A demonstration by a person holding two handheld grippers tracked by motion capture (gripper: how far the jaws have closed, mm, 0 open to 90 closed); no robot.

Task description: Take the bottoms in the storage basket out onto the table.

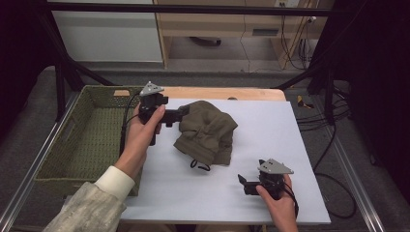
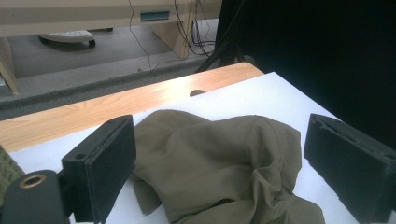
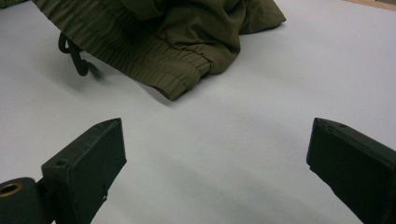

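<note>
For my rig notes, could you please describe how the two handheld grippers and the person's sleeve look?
Both the left gripper and the right gripper are black with blocky rectangular jaws, each topped by a grey three-cornered plate and trailing a black cable. The left sleeve is pale and mottled, with a cream cuff.

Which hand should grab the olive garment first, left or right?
Left, probably. The left gripper sits at the edge of the olive garment, jaws open with the cloth between them in its own view. The right gripper is open too, but white mat separates it from the garment.
</note>
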